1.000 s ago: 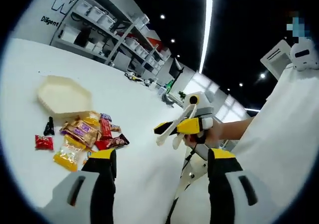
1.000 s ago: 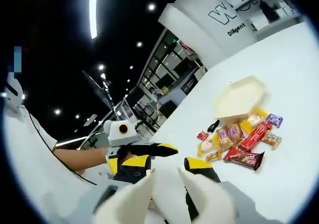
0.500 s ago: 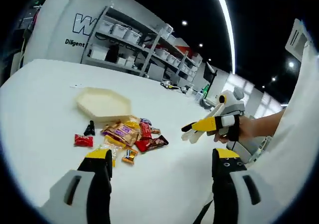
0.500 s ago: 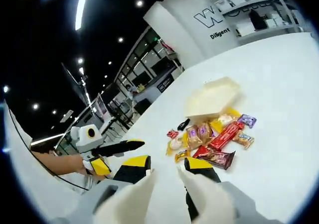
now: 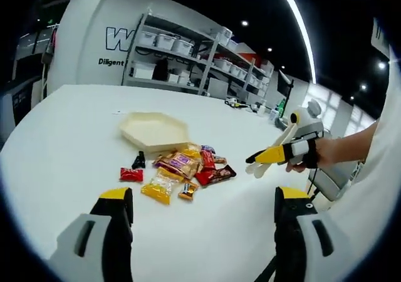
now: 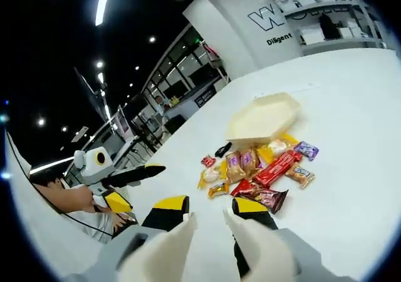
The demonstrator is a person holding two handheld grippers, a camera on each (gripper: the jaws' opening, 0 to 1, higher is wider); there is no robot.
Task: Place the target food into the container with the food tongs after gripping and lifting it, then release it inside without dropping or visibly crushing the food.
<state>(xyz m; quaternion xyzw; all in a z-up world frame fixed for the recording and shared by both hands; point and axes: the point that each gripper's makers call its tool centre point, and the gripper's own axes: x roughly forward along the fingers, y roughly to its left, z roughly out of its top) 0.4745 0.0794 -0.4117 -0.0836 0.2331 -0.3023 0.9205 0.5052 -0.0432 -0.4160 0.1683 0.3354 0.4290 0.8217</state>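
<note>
A cream hexagonal tray (image 5: 153, 130) (image 6: 263, 116) lies on the white table. Just in front of it is a pile of wrapped snacks (image 5: 185, 168) (image 6: 257, 169), with a dark red bar (image 5: 215, 175) (image 6: 263, 196) at one edge. My right gripper (image 6: 210, 214) is shut on white food tongs (image 6: 178, 238), whose two arms stand apart, above the table short of the pile. In the left gripper view it (image 5: 260, 163) hangs right of the snacks. My left gripper (image 5: 203, 200) is open and holds nothing; in the right gripper view it (image 6: 141, 185) is at the left.
A small red packet (image 5: 131, 174) and a black piece (image 5: 138, 161) lie apart at the pile's left side. Bare white table (image 5: 69, 131) spreads around the tray. Shelving with bins (image 5: 182, 56) stands far behind. A person's hand (image 6: 69, 197) holds the left gripper.
Both views have swung and levelled, so tray and snacks sit nearer the middle. The two grippers have drawn further apart. Nothing on the table has moved.
</note>
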